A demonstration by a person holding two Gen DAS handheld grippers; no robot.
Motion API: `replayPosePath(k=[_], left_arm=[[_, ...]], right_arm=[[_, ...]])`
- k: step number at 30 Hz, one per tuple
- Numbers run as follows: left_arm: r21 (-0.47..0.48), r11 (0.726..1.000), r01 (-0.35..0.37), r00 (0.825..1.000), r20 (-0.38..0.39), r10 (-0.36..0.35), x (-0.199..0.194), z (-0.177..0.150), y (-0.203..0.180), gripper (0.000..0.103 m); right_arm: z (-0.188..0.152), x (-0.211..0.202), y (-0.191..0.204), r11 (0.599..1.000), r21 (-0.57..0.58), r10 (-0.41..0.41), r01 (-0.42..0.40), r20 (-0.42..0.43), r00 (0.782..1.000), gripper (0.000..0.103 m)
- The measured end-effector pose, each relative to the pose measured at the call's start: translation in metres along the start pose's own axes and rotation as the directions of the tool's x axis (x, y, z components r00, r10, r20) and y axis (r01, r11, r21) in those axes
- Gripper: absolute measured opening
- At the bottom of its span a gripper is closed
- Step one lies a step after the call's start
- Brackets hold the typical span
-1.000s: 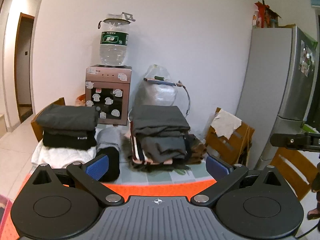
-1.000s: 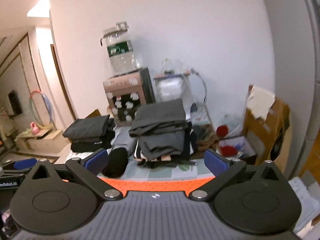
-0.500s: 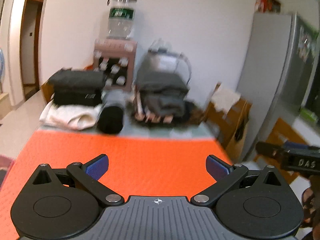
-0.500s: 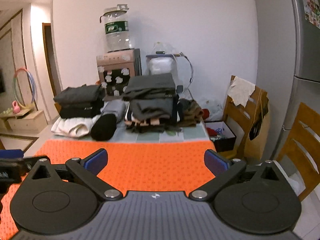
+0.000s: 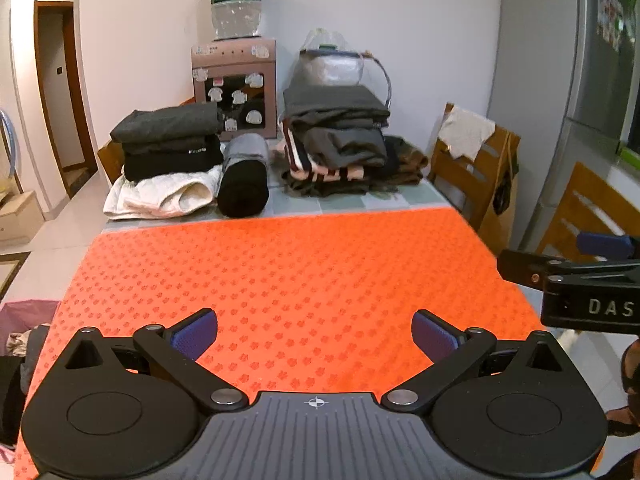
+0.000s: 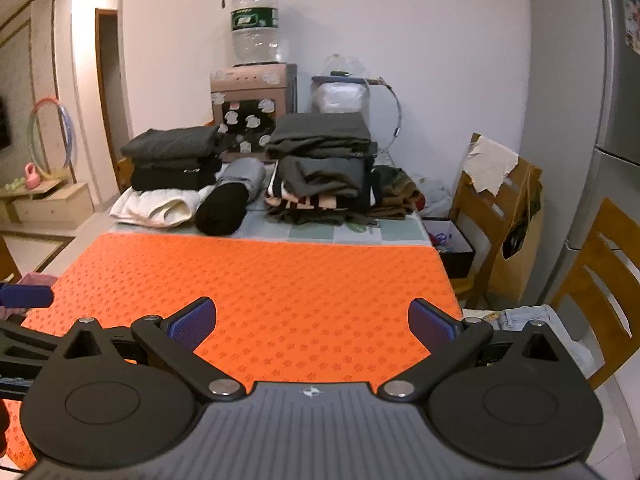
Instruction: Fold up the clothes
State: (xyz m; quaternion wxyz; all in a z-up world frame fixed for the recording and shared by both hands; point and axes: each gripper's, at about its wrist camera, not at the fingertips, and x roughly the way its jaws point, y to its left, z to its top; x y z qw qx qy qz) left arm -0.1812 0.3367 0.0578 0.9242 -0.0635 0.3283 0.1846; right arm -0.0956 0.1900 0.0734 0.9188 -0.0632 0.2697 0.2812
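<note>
An orange mat (image 5: 280,272) covers the near part of the table, bare; it also shows in the right wrist view (image 6: 256,276). At the far end sit a folded dark stack (image 5: 168,140) on a white towel (image 5: 160,196), a black roll (image 5: 242,184) and a taller stack of folded clothes (image 5: 336,136). My left gripper (image 5: 314,334) is open and empty above the mat's near edge. My right gripper (image 6: 310,322) is open and empty too; it shows at the right edge of the left wrist view (image 5: 576,280). Loose clothes lie low at left (image 5: 20,344) and pale jeans at right (image 6: 524,316).
A water dispenser (image 5: 236,84) and a plastic bag (image 5: 332,64) stand behind the stacks. Wooden chairs (image 5: 472,172) and a grey fridge (image 5: 560,100) are to the right. A doorway (image 5: 60,88) is at left.
Both grippers have tilted down and drawn back, so the orange mat now fills the foreground. Both stay open and empty.
</note>
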Motion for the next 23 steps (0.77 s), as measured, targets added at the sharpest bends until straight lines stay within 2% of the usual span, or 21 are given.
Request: replayPosePath(k=[11,23], left_arm=[[0.025,1.0,0.003,0.999,-0.054,-0.002,0.012,-0.001,0.001,0.103],[0.04,0.999,0.022,0.997,-0.069,-0.02,0.012,-0.004,0.003,0.103]], right_arm=[[-0.006,0.01,0.0,0.999,0.03,-0.019,0.021,-0.069,0.997,0.103],[-0.008,0.011,0.007,0.999,0.029,-0.014,0.016,-0.082,0.997,0.103]])
